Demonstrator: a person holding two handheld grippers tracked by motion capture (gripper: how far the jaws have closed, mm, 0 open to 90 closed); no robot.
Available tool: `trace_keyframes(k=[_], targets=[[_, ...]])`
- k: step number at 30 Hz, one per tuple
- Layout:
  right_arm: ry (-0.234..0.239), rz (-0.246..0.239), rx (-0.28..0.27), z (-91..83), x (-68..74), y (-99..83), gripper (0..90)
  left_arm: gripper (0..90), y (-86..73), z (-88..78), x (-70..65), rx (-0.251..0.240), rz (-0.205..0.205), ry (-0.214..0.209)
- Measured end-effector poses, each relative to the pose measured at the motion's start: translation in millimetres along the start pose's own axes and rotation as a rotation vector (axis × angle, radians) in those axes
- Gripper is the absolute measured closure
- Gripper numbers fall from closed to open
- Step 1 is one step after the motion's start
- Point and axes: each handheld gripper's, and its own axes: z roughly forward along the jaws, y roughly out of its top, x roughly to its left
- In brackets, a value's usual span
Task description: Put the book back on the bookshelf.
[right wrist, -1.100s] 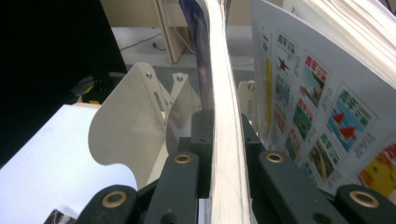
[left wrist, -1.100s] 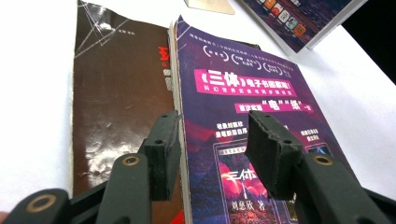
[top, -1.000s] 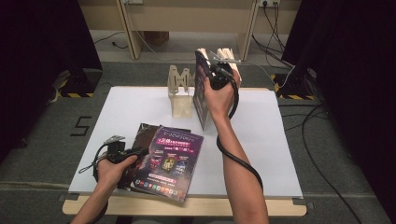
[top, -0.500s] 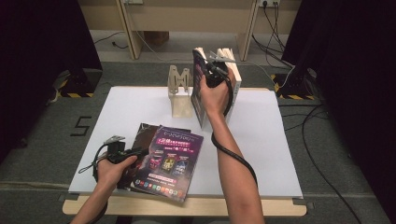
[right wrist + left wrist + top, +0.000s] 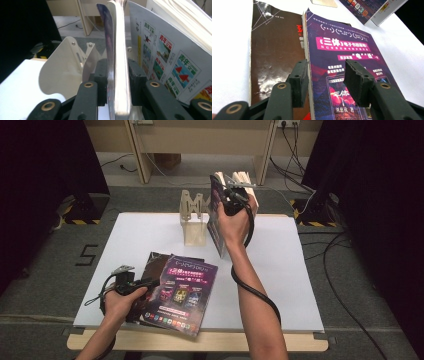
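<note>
Purple book stands upright at the far side of the desk, in the right tongs, beside the cream bookend rack and just beside the magazine already standing there. Long axis vertical, spine down toward the desk, page edges toward the right gripper view's camera. Right jaws have just been opening, book between them, pads close on both covers; can't tell if they press. To do it well: keep the book plumb against the magazine, let go only once it rests, back out straight. Left tongs open, over the purple paperback lying flat on a brown book at the near edge.
</note>
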Motion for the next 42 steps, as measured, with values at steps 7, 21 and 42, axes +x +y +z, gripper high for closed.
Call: trace_keyframes(k=[7,21,42], targets=[[0.009,-0.004,0.06,-1.4,-5.7,3.1,74.1,52.8,-0.3,1.4,-0.4,0.003,0.004,-0.002],[-0.008,-0.012,0.128,10.1,-6.1,4.1,82.7,52.8,-0.8,1.8,0.5,0.011,0.007,0.002],[-0.065,-0.032,-0.029,11.6,-3.1,-10.1,78.7,53.1,-0.7,1.7,0.4,0.007,0.009,0.004]])
